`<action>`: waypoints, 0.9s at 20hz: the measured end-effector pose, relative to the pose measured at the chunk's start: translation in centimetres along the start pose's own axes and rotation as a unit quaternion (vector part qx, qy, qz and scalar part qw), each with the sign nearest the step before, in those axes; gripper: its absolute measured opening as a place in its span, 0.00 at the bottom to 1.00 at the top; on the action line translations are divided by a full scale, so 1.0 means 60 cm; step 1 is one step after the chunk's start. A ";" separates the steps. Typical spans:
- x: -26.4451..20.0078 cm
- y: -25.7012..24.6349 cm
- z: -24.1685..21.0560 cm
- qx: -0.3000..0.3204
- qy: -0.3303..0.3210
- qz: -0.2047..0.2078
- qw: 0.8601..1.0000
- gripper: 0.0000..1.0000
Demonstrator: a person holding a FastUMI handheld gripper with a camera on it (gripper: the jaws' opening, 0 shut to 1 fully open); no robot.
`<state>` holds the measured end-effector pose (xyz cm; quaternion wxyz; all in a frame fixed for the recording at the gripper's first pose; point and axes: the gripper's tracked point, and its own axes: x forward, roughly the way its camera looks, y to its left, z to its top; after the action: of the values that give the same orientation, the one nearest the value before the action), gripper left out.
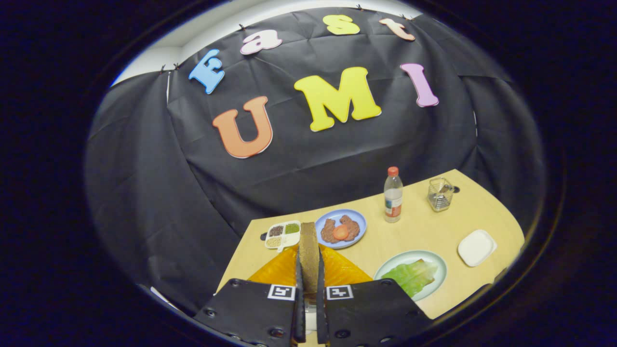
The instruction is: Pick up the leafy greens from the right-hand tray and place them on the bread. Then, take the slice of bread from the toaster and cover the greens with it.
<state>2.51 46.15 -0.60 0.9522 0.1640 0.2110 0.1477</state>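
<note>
My gripper [309, 277] is shut on a brown slice of bread [309, 246], which stands upright and edge-on between the two fingers. Right under the slice and the fingertips spreads an orange body [343, 271] that looks like the toaster. To the right of the fingers, a pale green plate [436, 262] holds a leafy green [410, 275] lying flat. I cannot tell whether bread lies under the leaf.
Beyond the bread stand a blue plate [359, 218] with meat pieces and a tomato slice, and a small divided seasoning tray [283, 234]. Further right on the wooden table [419, 231] are a red-capped bottle [393, 195], a wire basket [440, 194] and a white square dish [476, 247].
</note>
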 end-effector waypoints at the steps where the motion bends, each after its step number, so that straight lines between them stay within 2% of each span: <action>1: -0.007 -0.025 0.007 -0.004 -0.004 -0.006 1.000 0.09; 3: -0.009 -0.075 0.000 -0.013 -0.003 -0.017 1.000 0.09; 6: 0.015 -0.150 -0.049 -0.031 0.025 -0.022 0.999 0.09; 9: 0.059 -0.194 -0.115 -0.035 0.058 0.000 0.998 0.09; 13: 0.113 -0.242 -0.175 0.001 0.091 0.020 0.996 0.09; 18: 0.152 -0.309 -0.209 0.045 0.109 0.032 0.993 0.09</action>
<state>8.75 35.72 -21.52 0.9100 0.1962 0.3144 0.1858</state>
